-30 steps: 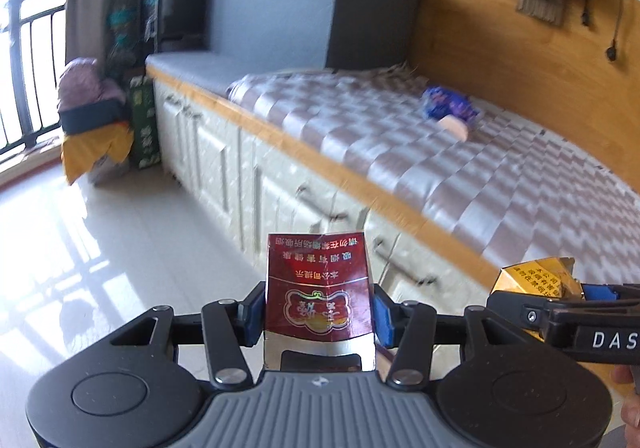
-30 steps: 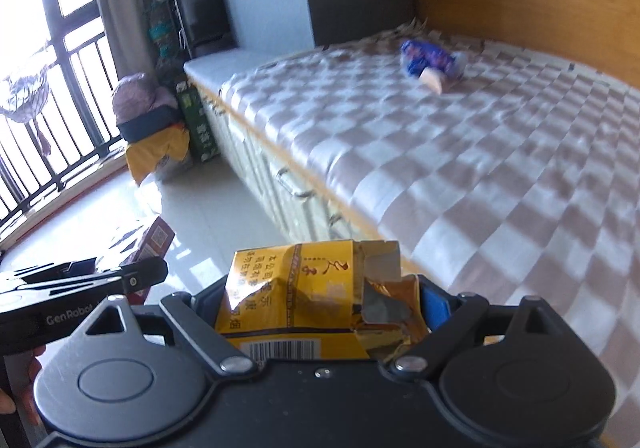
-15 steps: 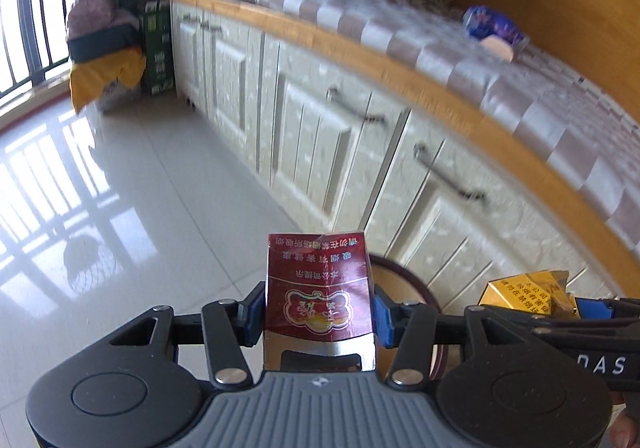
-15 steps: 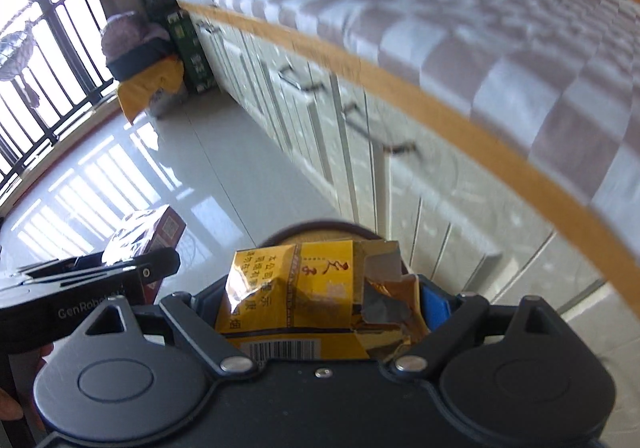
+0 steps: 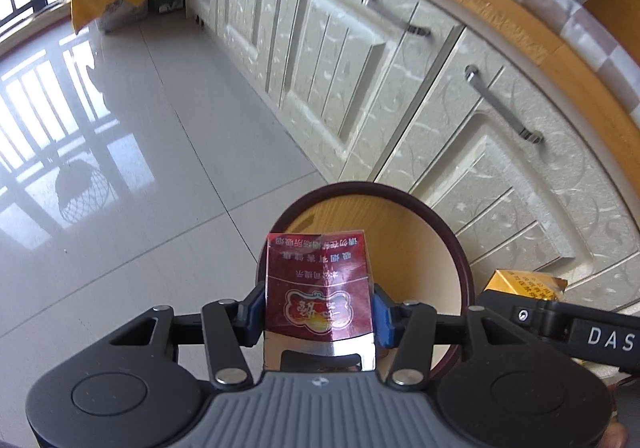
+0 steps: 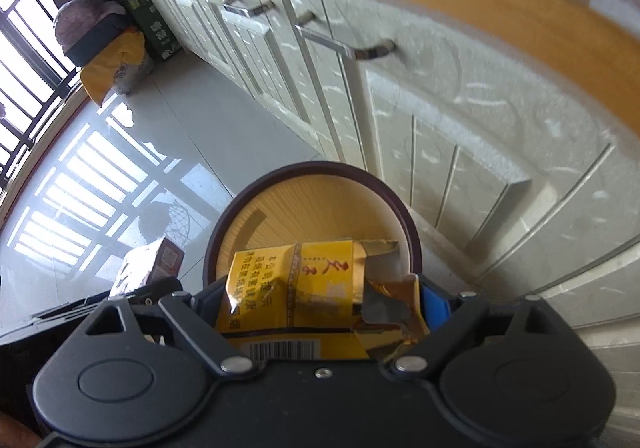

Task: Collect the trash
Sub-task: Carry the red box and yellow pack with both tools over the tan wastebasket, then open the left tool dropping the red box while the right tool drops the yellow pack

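Left gripper [image 5: 318, 314], jaws half closed, clamped on a red cigarette pack [image 5: 318, 288] at lower centre. Right gripper [image 6: 320, 296], jaws wide, clamped on a torn yellow cigarette pack [image 6: 296, 288] at lower centre. Just beyond both packs, mid-frame, a round wooden bin [image 6: 256, 187] with a dark rim, on pale floor tiles [image 5: 120, 127]. Cream cabinet doors [image 5: 360, 67] across upper right.

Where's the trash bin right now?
In both wrist views the round wooden bin with the dark rim stands on the floor against the cream drawers, just beyond both held packs.
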Tool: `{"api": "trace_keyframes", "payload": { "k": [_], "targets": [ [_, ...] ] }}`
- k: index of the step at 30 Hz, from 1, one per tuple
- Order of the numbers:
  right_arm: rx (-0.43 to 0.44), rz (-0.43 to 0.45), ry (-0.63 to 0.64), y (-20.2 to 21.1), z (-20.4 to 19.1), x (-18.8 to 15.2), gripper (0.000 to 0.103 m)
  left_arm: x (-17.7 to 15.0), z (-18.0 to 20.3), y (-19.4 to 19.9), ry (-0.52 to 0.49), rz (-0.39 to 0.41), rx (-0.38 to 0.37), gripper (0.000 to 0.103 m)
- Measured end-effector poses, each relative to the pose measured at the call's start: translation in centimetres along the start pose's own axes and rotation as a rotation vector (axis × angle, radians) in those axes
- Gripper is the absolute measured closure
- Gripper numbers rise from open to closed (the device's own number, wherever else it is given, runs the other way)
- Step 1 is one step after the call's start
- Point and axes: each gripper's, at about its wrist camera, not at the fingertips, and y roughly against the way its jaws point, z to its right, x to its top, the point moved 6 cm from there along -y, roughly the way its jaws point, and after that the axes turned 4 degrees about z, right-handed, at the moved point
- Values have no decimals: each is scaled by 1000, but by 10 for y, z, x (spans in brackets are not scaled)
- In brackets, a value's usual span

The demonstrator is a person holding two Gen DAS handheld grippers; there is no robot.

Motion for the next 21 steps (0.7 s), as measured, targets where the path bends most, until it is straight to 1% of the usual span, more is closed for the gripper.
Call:
{"api": "trace_keyframes", "payload": {
  "k": [8, 16, 19, 21],
  "targets": [
    [-11, -53, -62, -32, 11, -3, 10, -2, 8, -28, -6, -45, -5, 51],
    [-1, -47, -124, -40, 20, 4, 10, 0, 13, -44, 16, -57, -28, 50],
    [2, -43, -137, -41, 22, 7, 10, 4, 15, -47, 39, -50, -50, 49],
    [6, -38, -141, -41, 23, 7, 10, 4, 16, -48, 35, -53, -43, 43]
  ]
}}
